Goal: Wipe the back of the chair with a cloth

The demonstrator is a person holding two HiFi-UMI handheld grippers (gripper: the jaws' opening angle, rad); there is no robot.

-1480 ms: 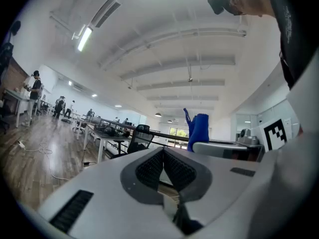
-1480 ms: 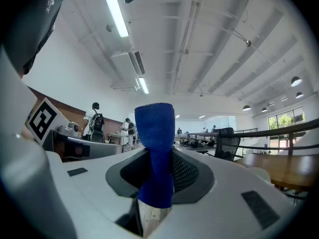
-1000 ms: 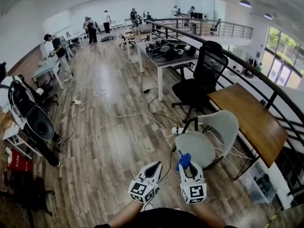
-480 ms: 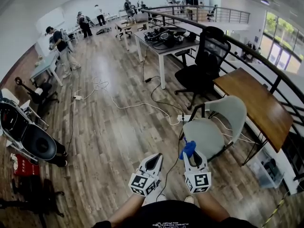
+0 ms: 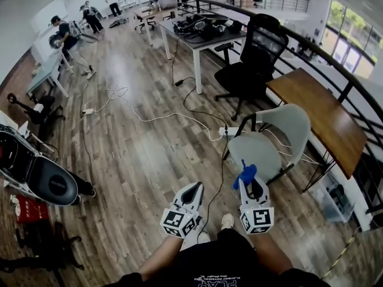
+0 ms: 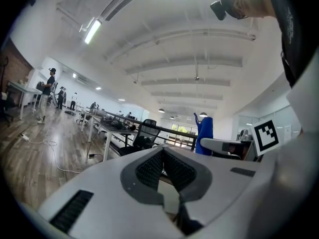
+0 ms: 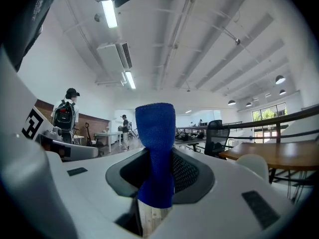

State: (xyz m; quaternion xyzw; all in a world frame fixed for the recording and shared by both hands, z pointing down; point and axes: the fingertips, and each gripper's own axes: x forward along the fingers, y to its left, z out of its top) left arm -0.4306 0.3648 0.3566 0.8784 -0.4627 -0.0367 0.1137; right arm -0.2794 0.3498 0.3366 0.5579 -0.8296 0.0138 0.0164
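As the person has stepped closer, the chair [image 5: 286,130] now sits just ahead of the right gripper [image 5: 254,190], its jaws clamped on the blue cloth [image 5: 246,175], while the left gripper [image 5: 191,190] jaws are together and empty, so wiping appears not yet begun.

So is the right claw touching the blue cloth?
Touching. The right gripper view shows the blue cloth pinched between the jaws of the right claw, sticking up out of them.

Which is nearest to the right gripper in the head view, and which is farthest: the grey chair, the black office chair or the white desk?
1. Grey chair, just ahead of the right gripper.
2. Black office chair, farther ahead.
3. White desk, farthest, ahead and left.
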